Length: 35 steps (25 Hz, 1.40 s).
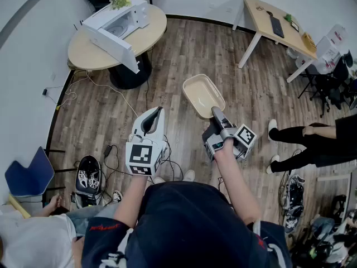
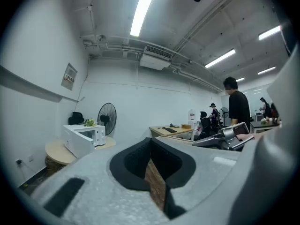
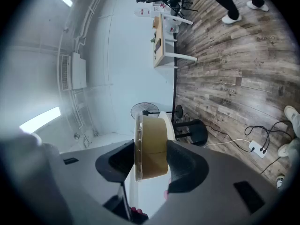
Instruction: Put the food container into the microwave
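Note:
A beige oval food container (image 1: 203,95) hangs over the wooden floor, its open side facing up. My right gripper (image 1: 215,114) is shut on its near rim. In the right gripper view the container (image 3: 151,146) stands on edge between the two black pads (image 3: 183,163). My left gripper (image 1: 155,114) is level beside it, to the left, jaws together with nothing in them; only a thin sliver of floor shows between its pads (image 2: 131,165). The white microwave (image 1: 117,20) stands far ahead on a round table (image 1: 89,53), door swung open. It also appears in the left gripper view as the microwave (image 2: 83,138).
A light desk (image 1: 276,18) stands at the back right. A person's legs (image 1: 309,135) stretch in from the right. Cables and a power strip (image 1: 109,149) lie on the floor near my feet. A blue chair (image 1: 30,175) and a standing fan (image 2: 107,118) are at the left.

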Tool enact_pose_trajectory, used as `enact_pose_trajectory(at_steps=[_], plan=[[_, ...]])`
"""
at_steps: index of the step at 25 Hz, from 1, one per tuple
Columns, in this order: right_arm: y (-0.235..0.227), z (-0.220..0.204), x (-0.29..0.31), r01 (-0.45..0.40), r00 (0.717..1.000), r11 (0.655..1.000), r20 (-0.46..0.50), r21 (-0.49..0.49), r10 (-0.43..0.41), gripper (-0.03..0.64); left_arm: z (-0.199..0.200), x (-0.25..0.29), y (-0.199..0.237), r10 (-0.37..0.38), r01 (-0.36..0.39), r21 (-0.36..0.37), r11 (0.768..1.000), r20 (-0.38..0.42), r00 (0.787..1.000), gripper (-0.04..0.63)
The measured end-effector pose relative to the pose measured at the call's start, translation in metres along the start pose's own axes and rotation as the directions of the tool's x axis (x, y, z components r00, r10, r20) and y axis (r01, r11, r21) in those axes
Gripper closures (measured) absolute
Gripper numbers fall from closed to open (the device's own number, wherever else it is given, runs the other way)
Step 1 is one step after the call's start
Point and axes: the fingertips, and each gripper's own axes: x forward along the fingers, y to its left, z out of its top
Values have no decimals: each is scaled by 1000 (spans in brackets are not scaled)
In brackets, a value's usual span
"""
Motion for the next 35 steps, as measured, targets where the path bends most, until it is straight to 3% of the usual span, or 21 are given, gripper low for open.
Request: enact_pose_trajectory(at_steps=[35], plan=[[-31, 87, 50, 21, 997, 999, -81, 50, -17, 414, -29, 99, -31, 38, -39, -22, 999, -67, 997, 578]])
